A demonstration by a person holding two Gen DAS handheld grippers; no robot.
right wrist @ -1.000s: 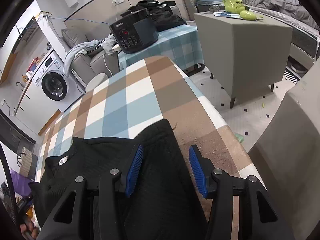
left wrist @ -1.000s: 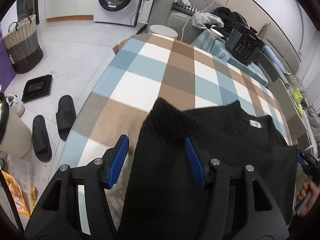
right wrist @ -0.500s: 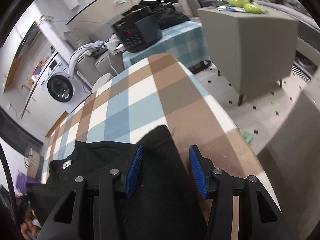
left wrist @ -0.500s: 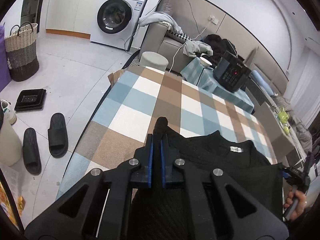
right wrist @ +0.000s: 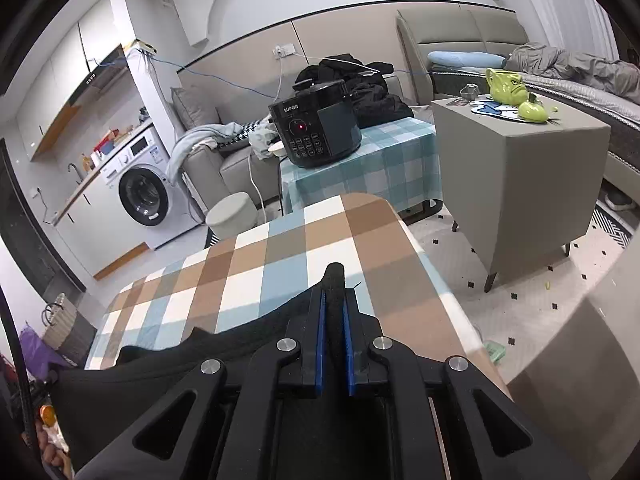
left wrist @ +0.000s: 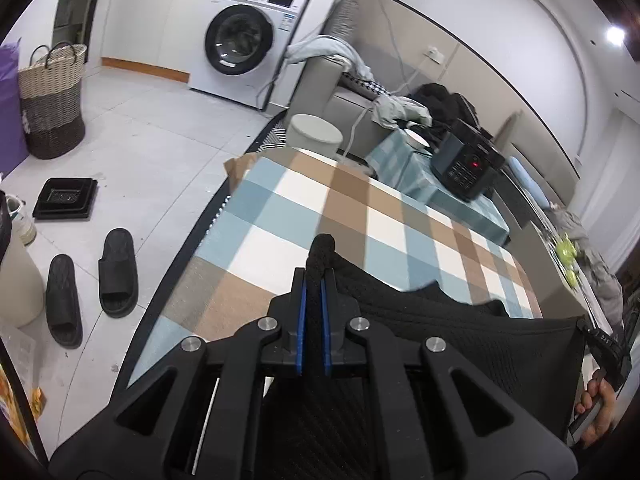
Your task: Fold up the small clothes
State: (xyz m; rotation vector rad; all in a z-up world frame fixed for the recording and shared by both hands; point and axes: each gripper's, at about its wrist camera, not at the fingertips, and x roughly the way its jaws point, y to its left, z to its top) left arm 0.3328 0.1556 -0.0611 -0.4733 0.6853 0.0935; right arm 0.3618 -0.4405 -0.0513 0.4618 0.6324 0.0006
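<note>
The left gripper [left wrist: 313, 280] was closed on a bunched corner of the black garment [left wrist: 460, 336], with a roll of fabric protruding past the tips of its blue pads [left wrist: 303, 320]. The right gripper [right wrist: 334, 300] was likewise clamped on an opposite corner of the black garment [right wrist: 168, 376], with a similar fabric roll showing above its blue pads [right wrist: 320, 344].

The garment hung stretched between the two grippers above the near end of the checked tablecloth [left wrist: 320, 208]. Its far edge sagged in a shallow curve toward the cloth; whether that edge touched the cloth could not be determined from either wrist view. In the left wrist view, the garment's right-hand corner ran to the other gripper at the frame edge, where part of the person's hand [left wrist: 598, 412] was visible on the handle.

Reference positions relative to the checked tablecloth:
- A black pressure cooker [right wrist: 316, 132] stood on a smaller teal-checked table [right wrist: 384, 168] beyond the far end.
- A round pale stool [left wrist: 314, 132] stood just beyond the far end.
- A washing machine [left wrist: 244, 40] stood against the wall, well beyond the far end.
- A pair of black slippers [left wrist: 90, 280] lay on the floor off the left side.
- A woven laundry basket [left wrist: 52, 96] stood well off the left side.
- A grey cabinet [right wrist: 520, 168] bearing a green mug [right wrist: 505, 84] stood off the right side.
</note>
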